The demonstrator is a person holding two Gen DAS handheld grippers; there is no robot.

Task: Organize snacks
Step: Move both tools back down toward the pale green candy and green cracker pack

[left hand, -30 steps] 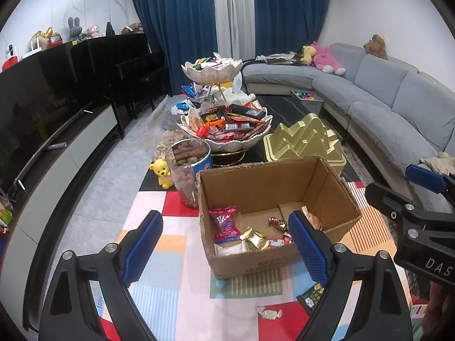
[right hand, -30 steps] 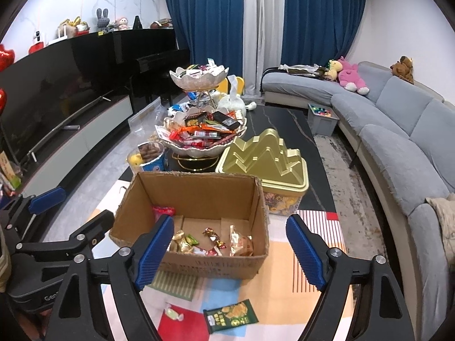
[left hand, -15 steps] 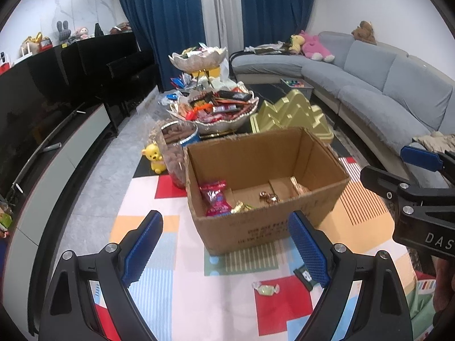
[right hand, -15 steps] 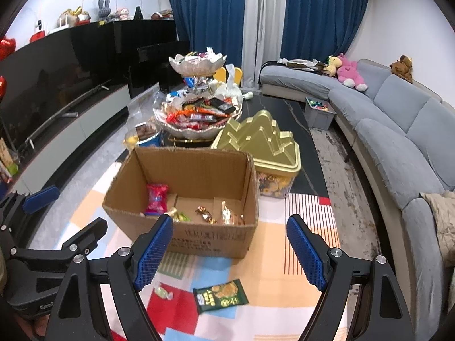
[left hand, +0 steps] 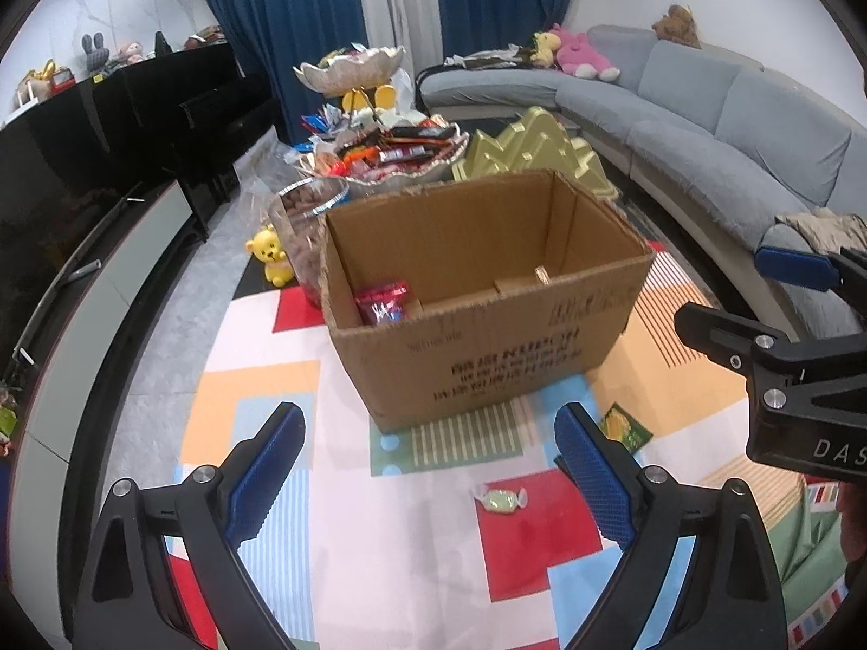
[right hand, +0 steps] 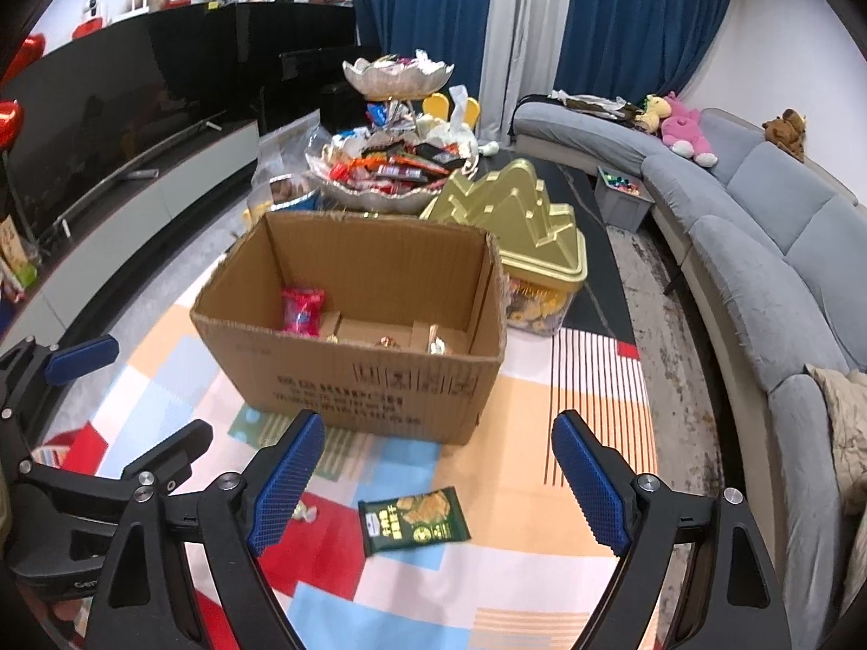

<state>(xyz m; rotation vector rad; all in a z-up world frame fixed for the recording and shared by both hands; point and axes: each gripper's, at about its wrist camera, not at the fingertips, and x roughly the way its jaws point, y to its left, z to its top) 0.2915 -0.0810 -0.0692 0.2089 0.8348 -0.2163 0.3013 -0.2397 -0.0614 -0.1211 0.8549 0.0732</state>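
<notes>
Green snack packet [right hand: 414,521]: flat, dark green, yellow chips pictured, on the patchwork mat [right hand: 542,585] near the open cardboard box [right hand: 379,379]. Wrapped candy [left hand: 501,499]: pale green, left of packet. Left gripper [left hand: 428,479], right gripper [right hand: 436,474]: jaws wide, empty; the right's just widened further.

"DAS" on right gripper [left hand: 802,325]

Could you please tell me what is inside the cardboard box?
Inside the cardboard box, a red snack packet leans at the left, with some foil-wrapped sweets; the near wall hides the remaining floor.
</notes>
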